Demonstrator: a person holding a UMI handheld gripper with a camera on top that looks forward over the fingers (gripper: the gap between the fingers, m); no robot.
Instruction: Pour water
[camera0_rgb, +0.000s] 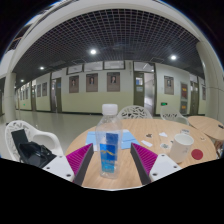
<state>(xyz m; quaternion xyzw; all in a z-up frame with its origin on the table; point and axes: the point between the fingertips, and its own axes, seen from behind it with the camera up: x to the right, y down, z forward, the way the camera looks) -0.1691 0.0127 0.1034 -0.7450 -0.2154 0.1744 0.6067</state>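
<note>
A clear plastic water bottle (109, 145) with a blue label and a white cap stands upright on the wooden table (110, 178). It stands between my fingers, with a gap at each side. My gripper (111, 166) is open, with the magenta pads (80, 158) showing on both inner faces. A white cup (183, 149) stands on the table to the right, beyond the right finger.
A black laptop or bag (30, 152) lies at the left of the table. A small red round thing (197, 154) lies beside the white cup. A white chair (131, 113) stands behind the table. A wide hall with doors lies beyond.
</note>
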